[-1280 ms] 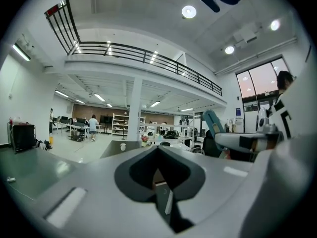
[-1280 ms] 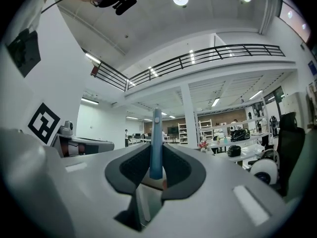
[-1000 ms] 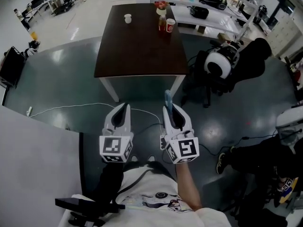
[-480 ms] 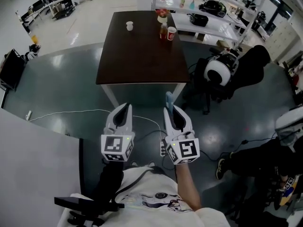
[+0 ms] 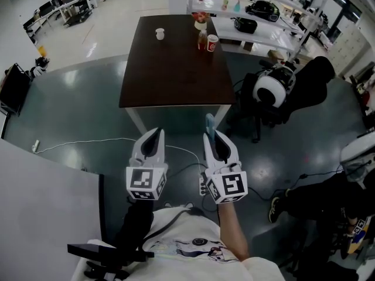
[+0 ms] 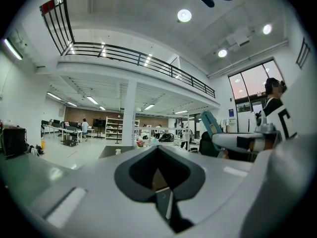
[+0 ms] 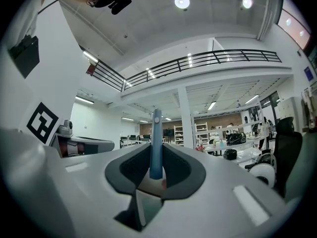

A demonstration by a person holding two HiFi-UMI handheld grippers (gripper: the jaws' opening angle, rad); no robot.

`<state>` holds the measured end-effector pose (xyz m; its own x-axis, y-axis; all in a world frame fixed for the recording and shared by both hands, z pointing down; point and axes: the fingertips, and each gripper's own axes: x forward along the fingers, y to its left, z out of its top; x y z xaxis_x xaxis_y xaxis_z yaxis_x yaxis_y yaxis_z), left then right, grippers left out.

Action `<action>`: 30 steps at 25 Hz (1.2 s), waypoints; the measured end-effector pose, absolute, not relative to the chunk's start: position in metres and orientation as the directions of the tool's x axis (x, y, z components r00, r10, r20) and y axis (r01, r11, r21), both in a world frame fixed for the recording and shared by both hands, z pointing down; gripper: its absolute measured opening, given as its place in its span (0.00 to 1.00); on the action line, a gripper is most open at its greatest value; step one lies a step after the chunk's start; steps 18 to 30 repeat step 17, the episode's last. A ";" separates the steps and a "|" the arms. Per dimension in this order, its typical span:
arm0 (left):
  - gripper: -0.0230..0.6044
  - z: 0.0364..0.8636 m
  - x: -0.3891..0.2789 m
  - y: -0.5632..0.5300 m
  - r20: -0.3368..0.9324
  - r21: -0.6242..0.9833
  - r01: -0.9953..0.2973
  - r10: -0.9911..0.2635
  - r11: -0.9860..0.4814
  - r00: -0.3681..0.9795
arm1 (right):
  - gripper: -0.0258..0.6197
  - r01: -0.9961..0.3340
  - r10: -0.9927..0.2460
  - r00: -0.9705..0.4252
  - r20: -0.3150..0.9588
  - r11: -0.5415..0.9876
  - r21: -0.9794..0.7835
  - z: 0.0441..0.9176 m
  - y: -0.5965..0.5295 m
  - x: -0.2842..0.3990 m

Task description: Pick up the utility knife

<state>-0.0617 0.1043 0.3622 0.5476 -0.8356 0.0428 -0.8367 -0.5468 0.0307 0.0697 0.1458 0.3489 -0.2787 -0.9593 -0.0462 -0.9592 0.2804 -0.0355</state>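
Observation:
The utility knife (image 5: pixel 208 122) is a slim blue handle that sticks out forward from my right gripper (image 5: pixel 211 137), which is shut on it. In the right gripper view the utility knife (image 7: pixel 156 143) stands upright between the dark jaws. My left gripper (image 5: pixel 155 135) is held level beside it on the left, jaws together with nothing in them. From the left gripper view the knife (image 6: pixel 211 126) and the right gripper (image 6: pixel 242 142) show at the right. Both grippers hover over the floor, short of the table.
A dark brown table (image 5: pixel 176 69) stands ahead with a white cup (image 5: pixel 159 34), a bottle (image 5: pixel 202 38) and a red cup (image 5: pixel 212 41) at its far end. A black office chair (image 5: pixel 281 86) is to its right, shelving (image 5: pixel 258 16) behind. A white cable (image 5: pixel 88 138) crosses the floor.
The table sits a little lower in the head view than a second ago. Both grippers keep their pose side by side, and the knife stays in the right one.

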 end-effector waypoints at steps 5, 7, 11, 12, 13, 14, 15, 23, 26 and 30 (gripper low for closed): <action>0.03 0.362 -0.061 0.102 0.039 0.031 -0.834 -0.834 -0.550 0.551 | 0.15 -0.959 -0.959 -0.279 -0.048 0.280 -0.030 0.348 0.143 0.070; 0.03 0.363 -0.061 0.103 0.039 0.029 -0.834 -0.833 -0.552 0.552 | 0.15 -0.960 -0.959 -0.279 -0.046 0.280 -0.026 0.349 0.145 0.070; 0.03 0.360 -0.063 0.104 0.036 0.034 -0.834 -0.833 -0.551 0.552 | 0.15 -0.960 -0.959 -0.279 -0.044 0.281 -0.025 0.348 0.146 0.068; 0.03 0.359 -0.063 0.104 0.033 0.034 -0.834 -0.833 -0.551 0.552 | 0.15 -0.959 -0.959 -0.280 -0.044 0.281 -0.025 0.347 0.146 0.068; 0.03 0.358 -0.064 0.104 0.029 0.033 -0.834 -0.833 -0.551 0.552 | 0.15 -0.959 -0.959 -0.281 -0.045 0.282 -0.024 0.347 0.146 0.067; 0.03 0.357 -0.064 0.104 0.027 0.032 -0.834 -0.833 -0.551 0.552 | 0.15 -0.959 -0.958 -0.282 -0.046 0.283 -0.023 0.347 0.146 0.067; 0.03 0.356 -0.064 0.104 0.026 0.032 -0.834 -0.833 -0.551 0.552 | 0.15 -0.959 -0.958 -0.282 -0.046 0.284 -0.022 0.347 0.146 0.066; 0.03 0.356 -0.064 0.104 0.027 0.031 -0.834 -0.834 -0.551 0.552 | 0.15 -0.958 -0.958 -0.284 -0.046 0.285 -0.019 0.347 0.146 0.065; 0.03 0.356 -0.064 0.104 0.027 0.031 -0.834 -0.834 -0.551 0.552 | 0.15 -0.958 -0.958 -0.284 -0.046 0.285 -0.019 0.347 0.146 0.065; 0.03 0.356 -0.064 0.104 0.027 0.031 -0.834 -0.834 -0.551 0.552 | 0.15 -0.958 -0.958 -0.284 -0.046 0.285 -0.019 0.347 0.146 0.065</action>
